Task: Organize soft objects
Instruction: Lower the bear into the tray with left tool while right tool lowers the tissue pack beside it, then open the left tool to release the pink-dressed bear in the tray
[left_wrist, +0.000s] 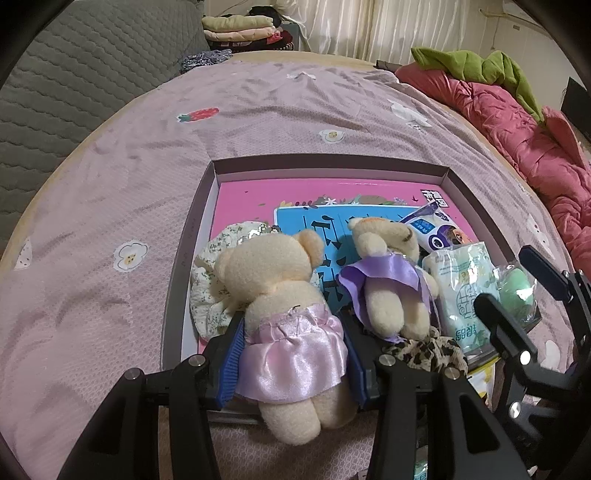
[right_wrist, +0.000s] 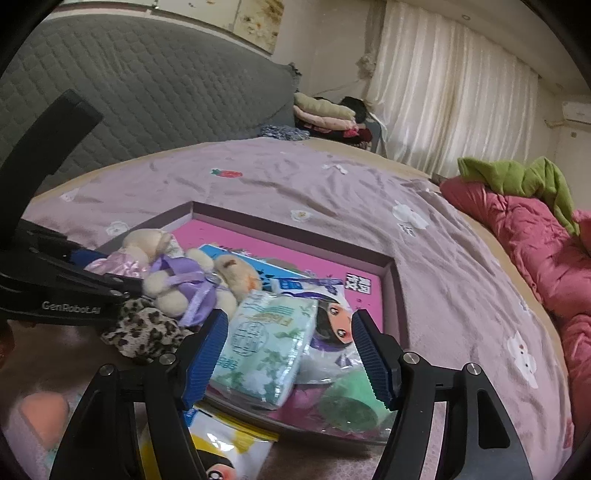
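My left gripper (left_wrist: 293, 354) is shut on a cream teddy bear in a pink satin dress (left_wrist: 284, 317), held over the near edge of a shallow box (left_wrist: 332, 162) with a pink liner. In the box are a second bear in a purple dress (left_wrist: 388, 280), a floral fabric piece (left_wrist: 210, 291), a leopard-print scrunchie (left_wrist: 424, 350), a pale green tissue pack (left_wrist: 461, 291) and a green sponge in plastic (left_wrist: 517, 295). My right gripper (right_wrist: 291, 354) is open, its jaws either side of the tissue pack (right_wrist: 266, 343). The green sponge (right_wrist: 351, 406) lies just under it.
The box sits on a pink bedspread (left_wrist: 110, 221). A red quilt with a green garment (left_wrist: 517, 122) lies along the right. A grey headboard (left_wrist: 74, 74) and folded clothes (left_wrist: 240, 29) are at the back. A yellow-white packet (right_wrist: 221, 450) lies in front of the box.
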